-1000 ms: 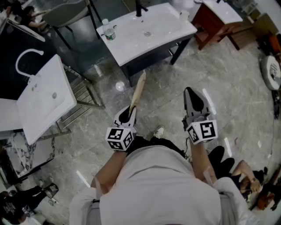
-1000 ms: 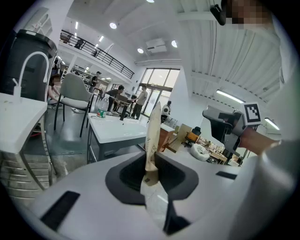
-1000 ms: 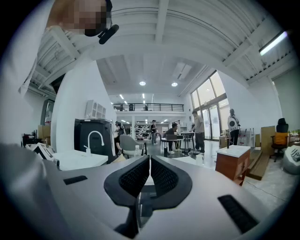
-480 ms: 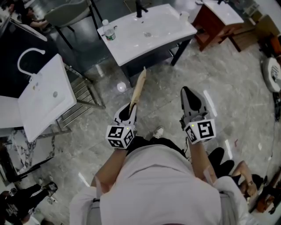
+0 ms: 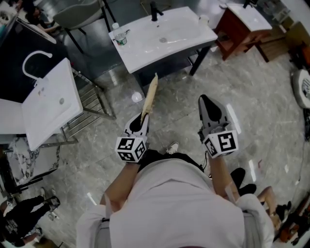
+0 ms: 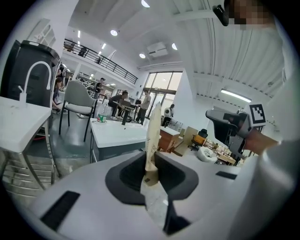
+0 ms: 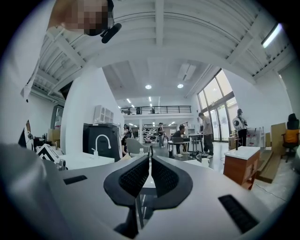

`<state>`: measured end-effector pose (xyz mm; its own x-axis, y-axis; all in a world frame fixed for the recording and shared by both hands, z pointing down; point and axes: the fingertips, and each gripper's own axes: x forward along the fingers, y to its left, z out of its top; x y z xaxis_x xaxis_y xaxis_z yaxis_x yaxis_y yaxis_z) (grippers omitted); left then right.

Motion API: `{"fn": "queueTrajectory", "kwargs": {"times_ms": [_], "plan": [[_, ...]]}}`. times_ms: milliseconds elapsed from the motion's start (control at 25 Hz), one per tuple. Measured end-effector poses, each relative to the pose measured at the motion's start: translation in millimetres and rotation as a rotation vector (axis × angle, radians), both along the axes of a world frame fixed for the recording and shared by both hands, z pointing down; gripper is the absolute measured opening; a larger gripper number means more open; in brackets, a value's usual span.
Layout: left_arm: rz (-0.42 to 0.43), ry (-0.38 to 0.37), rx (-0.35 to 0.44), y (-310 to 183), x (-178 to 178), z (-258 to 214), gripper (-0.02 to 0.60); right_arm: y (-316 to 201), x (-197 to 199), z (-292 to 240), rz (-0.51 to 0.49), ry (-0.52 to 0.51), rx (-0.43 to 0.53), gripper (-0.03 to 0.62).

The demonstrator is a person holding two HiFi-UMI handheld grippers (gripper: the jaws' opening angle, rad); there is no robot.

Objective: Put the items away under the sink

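On a grey marble floor [image 5: 252, 101] in a bright showroom, a person in a white shirt stands holding a gripper in each hand, both pointed toward a white sink [image 5: 164, 36] on a dark stand just ahead. The left gripper [image 5: 140, 125] has its jaws pinched on the lower end of a thin tan strip [image 5: 150, 94], which rises from the jaws and leans toward the sink, its tip short of the sink's front edge. In the left gripper view, the left gripper [image 6: 150, 161] shows the strip [image 6: 153, 131] edge-on, clamped between the two dark pads and standing nearly upright. The right gripper [image 5: 207, 102] is level with the left one and well apart from it; in the right gripper view the right gripper [image 7: 150, 166] has its ribbed jaws pressed together with nothing between them. A black faucet [image 5: 154, 8] stands at the back of the sink, and a plastic bottle [image 5: 120, 35] sits on its left corner. A second white sink [image 5: 51, 104] with a white faucet stands to the left, and a wooden cabinet [image 5: 237, 31] to the right.
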<state>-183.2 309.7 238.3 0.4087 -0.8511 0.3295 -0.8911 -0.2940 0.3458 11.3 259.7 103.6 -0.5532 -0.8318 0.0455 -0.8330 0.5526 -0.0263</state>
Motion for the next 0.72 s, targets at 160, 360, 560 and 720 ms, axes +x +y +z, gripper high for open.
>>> {"fn": "queueTrajectory", "kwargs": {"times_ms": [160,360,560,720], "plan": [[-0.032,-0.002,0.007,-3.8,15.6,-1.7,0.055,-4.0,18.2,1.2,-0.024,-0.006,0.002,0.041],[-0.077,0.006,0.019,-5.7,33.2,-2.2,0.055,-5.5,40.7,4.2,-0.045,-0.022,-0.002,0.041],[-0.089,0.009,0.025,-6.9,43.4,-3.7,0.054,-6.7,48.9,10.5,-0.055,-0.033,-0.015,0.041],[-0.099,0.012,0.019,-12.0,39.6,-1.4,0.054,-13.0,43.6,13.2,-0.065,-0.032,-0.024,0.041]]}}
